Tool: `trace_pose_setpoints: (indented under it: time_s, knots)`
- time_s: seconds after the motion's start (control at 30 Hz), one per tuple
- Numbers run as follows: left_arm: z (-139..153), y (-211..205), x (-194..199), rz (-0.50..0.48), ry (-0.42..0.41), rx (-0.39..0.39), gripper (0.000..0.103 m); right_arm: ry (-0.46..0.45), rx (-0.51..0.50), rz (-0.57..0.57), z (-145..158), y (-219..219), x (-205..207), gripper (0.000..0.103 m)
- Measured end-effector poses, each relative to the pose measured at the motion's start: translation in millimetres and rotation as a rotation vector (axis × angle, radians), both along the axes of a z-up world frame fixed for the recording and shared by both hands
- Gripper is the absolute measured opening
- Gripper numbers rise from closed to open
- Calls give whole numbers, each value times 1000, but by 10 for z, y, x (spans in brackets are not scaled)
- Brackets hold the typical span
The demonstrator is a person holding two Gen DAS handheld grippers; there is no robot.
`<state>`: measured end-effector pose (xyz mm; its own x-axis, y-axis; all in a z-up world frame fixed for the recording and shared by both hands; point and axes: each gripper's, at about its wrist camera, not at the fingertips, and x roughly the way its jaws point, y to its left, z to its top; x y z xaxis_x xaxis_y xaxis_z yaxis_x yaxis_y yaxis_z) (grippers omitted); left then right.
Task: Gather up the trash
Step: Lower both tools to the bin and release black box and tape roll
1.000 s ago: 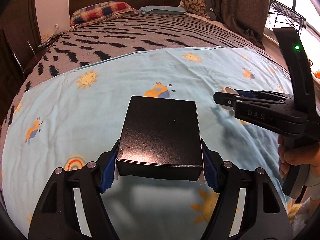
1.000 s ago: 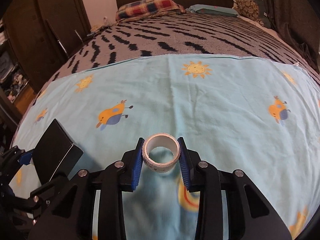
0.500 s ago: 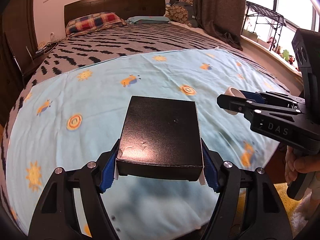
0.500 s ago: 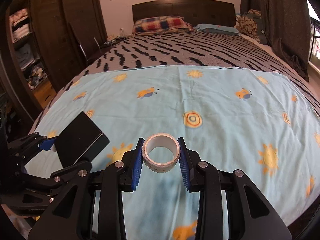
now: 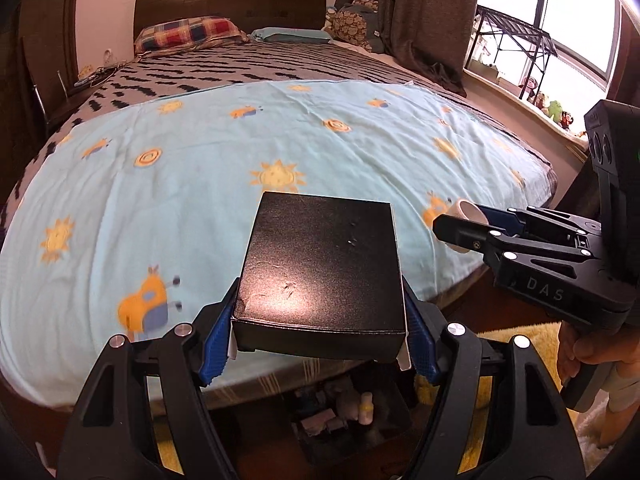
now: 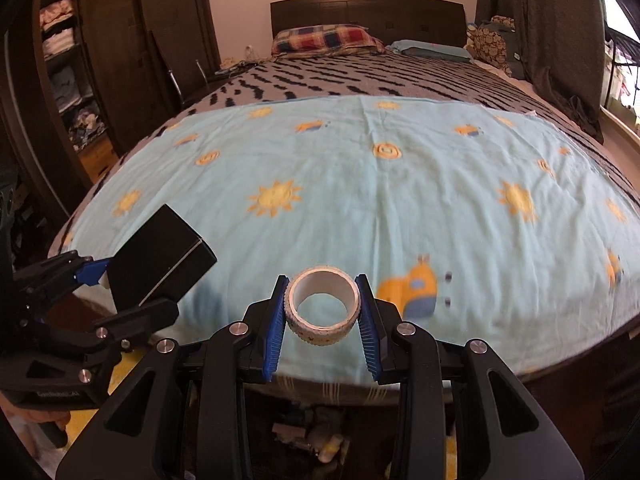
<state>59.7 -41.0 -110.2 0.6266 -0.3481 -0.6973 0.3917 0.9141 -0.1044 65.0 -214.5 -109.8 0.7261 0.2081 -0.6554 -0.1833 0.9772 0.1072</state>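
Trash is being carried in both tongs, just past the foot edge of the bed (image 5: 168, 208). The left tongs (image 5: 320, 344) are gripping a flat black box (image 5: 324, 268) by its two long sides; its lid is matte, faintly grainy and scuffed, catching a soft glare. The right tongs (image 6: 323, 320) are pinching a white tape roll (image 6: 322, 304) between ribbed blue pads (image 6: 276, 332), its outer band showing small coloured specks and its hollow centre facing up toward the camera. Both items are hanging in the air over the foot edge of the bed, the box to the left of the roll. The bed is wearing a wrinkled light-blue sheet (image 6: 360, 208) printed with yellow suns, rings and orange birds, and beyond it a grey blanket (image 6: 340, 76) with black wavy dashes. White letters reading "DAS" are showing on the black plastic body of the right tongs in the left wrist view. Below the bed's foot edge, a dark bin (image 5: 352, 420) is holding small bottles and scraps beside a yellow rug (image 5: 524, 340).
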Motion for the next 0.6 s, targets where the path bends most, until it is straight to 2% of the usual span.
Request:
trace_pose_setpoints:
  time_s: [0.23, 0.43, 0.6]
  knots:
    - [-356, 44, -378, -17, 37, -1, 69, 55, 32, -7, -352, 13, -384, 34]
    - [-846, 24, -484, -30, 133, -6, 69, 162, 57, -37, -857, -14, -460, 34]
    - [-1322, -24, -480, -33, 225, 20, 69, 237, 64, -50, -1246, -26, -455, 34]
